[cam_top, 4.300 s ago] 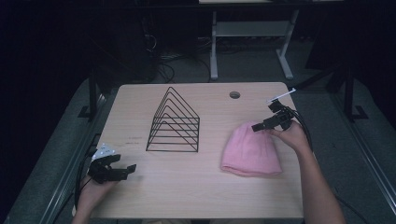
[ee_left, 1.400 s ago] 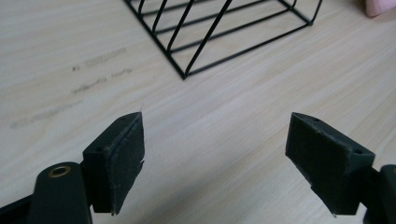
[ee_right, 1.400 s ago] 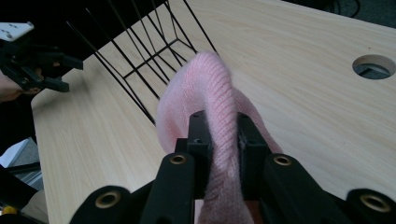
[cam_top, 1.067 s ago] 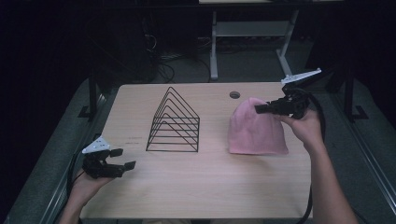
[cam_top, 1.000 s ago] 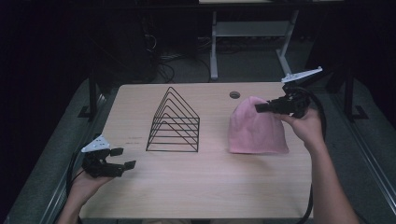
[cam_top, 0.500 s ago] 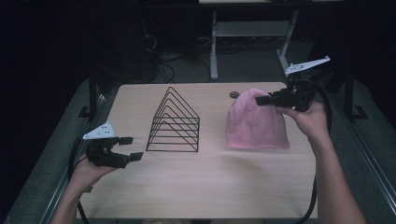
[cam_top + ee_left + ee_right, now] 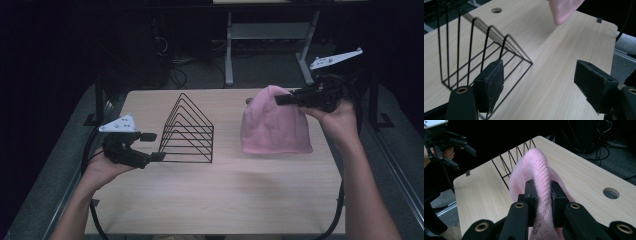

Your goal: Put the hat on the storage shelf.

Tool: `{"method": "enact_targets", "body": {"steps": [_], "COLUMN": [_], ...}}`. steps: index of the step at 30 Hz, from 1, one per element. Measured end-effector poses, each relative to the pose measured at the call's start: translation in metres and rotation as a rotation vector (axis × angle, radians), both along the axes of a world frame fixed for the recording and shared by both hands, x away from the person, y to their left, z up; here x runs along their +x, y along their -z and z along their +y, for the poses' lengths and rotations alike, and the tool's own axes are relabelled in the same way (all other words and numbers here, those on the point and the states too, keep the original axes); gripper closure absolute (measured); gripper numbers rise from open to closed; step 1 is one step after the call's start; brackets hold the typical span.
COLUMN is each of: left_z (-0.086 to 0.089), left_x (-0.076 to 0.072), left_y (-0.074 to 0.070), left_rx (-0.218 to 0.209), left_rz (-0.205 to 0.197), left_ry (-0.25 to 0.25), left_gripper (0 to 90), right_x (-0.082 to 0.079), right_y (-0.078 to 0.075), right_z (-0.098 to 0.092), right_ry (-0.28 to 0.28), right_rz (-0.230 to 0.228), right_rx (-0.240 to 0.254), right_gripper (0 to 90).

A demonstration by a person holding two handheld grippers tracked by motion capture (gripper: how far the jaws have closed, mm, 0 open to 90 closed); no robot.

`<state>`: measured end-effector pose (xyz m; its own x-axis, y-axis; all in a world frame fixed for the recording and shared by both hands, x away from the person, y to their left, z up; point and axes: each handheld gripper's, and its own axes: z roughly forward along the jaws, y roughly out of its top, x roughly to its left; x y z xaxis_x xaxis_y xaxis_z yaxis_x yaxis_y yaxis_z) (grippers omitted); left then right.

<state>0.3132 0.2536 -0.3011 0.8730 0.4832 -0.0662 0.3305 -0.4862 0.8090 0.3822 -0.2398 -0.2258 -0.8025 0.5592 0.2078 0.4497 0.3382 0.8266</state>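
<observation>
A pink knitted hat (image 7: 274,125) hangs from my right gripper (image 7: 281,99), which is shut on its top edge; the hat's lower rim rests near the tabletop. In the right gripper view the pink knit (image 7: 537,175) is pinched between both black pads. A black wire rack (image 7: 189,131) of triangular dividers stands left of centre on the table. My left gripper (image 7: 152,146) is open just left of the rack, held above the table. In the left gripper view its pads (image 7: 489,87) stand wide apart with nothing between them, beside the wire rack (image 7: 471,52).
The light wooden table (image 7: 220,200) has a round cable hole (image 7: 611,193) near its far edge. A metal desk frame (image 7: 265,35) and cables lie on the floor behind. Cables trail from both grippers off the table's sides.
My right gripper has risen with the pink hat, lifting most of it off the table. My left gripper has come up and moved toward the wire rack.
</observation>
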Motion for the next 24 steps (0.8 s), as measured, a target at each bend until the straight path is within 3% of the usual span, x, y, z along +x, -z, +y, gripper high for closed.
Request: {"method": "enact_targets", "body": {"steps": [11, 24], "left_z": [-0.022, -0.021], "left_x": [0.012, 0.019], "left_y": [-0.01, -0.018], "left_rx": [0.005, 0.007], "left_rz": [-0.005, -0.005], "left_ry": [0.039, 0.037], "left_gripper": [23.8, 23.8], "right_x": [-0.003, 0.003], "right_y": [-0.027, -0.059], "right_z": [0.02, 0.056], "right_ry": [-0.046, -0.107], "right_rz": [-0.034, -0.068], "right_rx": [0.006, 0.012], "right_gripper": [79.2, 79.2]}}
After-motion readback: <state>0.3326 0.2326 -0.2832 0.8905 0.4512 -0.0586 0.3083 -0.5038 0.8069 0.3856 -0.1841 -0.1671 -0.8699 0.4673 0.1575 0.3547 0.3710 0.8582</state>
